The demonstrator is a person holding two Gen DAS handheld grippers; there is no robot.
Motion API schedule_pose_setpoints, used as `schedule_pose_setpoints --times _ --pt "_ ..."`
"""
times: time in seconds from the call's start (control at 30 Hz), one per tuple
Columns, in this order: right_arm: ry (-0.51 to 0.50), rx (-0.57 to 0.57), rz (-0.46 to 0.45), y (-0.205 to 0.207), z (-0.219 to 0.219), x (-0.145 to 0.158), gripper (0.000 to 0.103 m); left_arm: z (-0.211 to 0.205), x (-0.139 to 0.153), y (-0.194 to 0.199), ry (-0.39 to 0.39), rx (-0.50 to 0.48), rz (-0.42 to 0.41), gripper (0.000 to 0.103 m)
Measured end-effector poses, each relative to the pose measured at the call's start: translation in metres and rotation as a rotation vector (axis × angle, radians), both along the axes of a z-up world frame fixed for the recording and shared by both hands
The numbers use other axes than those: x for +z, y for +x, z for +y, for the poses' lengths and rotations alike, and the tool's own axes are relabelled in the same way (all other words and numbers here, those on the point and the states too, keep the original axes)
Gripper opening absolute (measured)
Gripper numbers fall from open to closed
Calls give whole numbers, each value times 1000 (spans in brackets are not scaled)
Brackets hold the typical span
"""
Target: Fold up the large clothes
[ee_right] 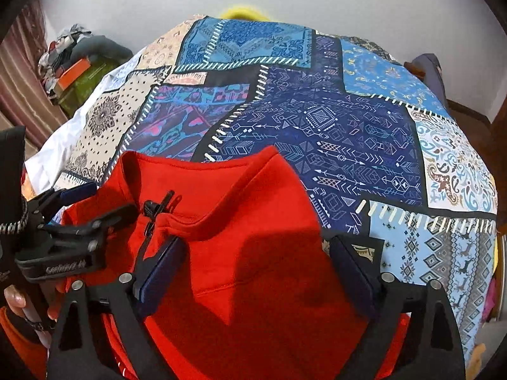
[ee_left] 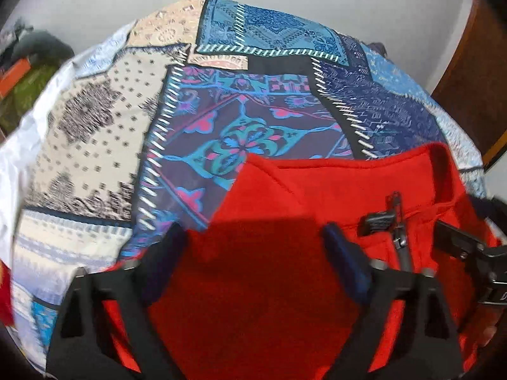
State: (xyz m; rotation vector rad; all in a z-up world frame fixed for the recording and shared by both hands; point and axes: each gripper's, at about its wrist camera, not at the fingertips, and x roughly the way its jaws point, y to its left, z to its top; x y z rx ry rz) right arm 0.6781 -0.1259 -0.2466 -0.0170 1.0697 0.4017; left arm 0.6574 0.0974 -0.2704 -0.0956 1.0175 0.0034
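A red zip-up fleece jacket (ee_left: 317,190) lies on a patchwork bedspread (ee_left: 221,110), collar toward the far side, with a black zipper pull (ee_left: 394,218) at its neck. My left gripper (ee_left: 253,240) is open, its jaws wide apart over the jacket's left shoulder area. My right gripper (ee_right: 256,253) is open too, above the jacket (ee_right: 253,205) right of the zipper (ee_right: 152,209). The left gripper also shows at the left edge of the right wrist view (ee_right: 73,221); the right gripper shows at the right edge of the left wrist view (ee_left: 469,247).
The bedspread (ee_right: 348,126) covers a bed against a grey wall. A pile of clothes and boxes (ee_right: 73,69) sits at the far left. A yellow object (ee_right: 244,12) peeks over the bed's far edge. Dark wooden furniture (ee_left: 469,63) stands at the right.
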Motion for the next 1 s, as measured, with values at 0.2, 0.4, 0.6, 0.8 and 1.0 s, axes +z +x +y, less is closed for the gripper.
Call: schedule_pose_setpoints --times 0.2,0.4,0.6,0.8,1.0 --pt "47 -27 -45 -11 -1 5 35 -10 1 -6 1 13 16 22" --pt "53 -15 -67 -28 -2 26 9 -25 37 -34 90 -39 -27 14" --pt "84 42 -148 -80 -5 81 8 -22 90 -88 77 -73 -93 13" --pt "77 99 -206 -152 -9 117 8 -28 109 -159 73 -94 -108 13" --pt "104 115 -191 -221 -22 126 8 -32 107 -230 63 -126 -112 14"
